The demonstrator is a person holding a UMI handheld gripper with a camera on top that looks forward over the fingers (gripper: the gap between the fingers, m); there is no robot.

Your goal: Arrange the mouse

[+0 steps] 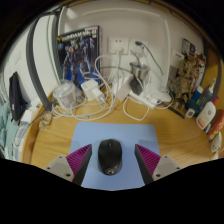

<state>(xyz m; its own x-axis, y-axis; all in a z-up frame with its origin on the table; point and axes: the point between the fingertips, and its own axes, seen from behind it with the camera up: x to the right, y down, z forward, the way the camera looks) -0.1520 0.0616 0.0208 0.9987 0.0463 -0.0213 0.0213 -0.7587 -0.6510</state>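
Black mouse (110,155), just one, sits between the wide-open claw's (109,162) two fingers, ungripped.

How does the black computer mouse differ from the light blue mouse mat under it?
The black computer mouse is dark, rounded and small; the light blue mouse mat is pale, flat, rectangular and much wider. The mouse stands between the open tongs; the mat reaches beyond them. Both rest on the wooden desk.

The one camera rides on the gripper (110,161), close above the desk (60,138), facing the wall (slightly downward).
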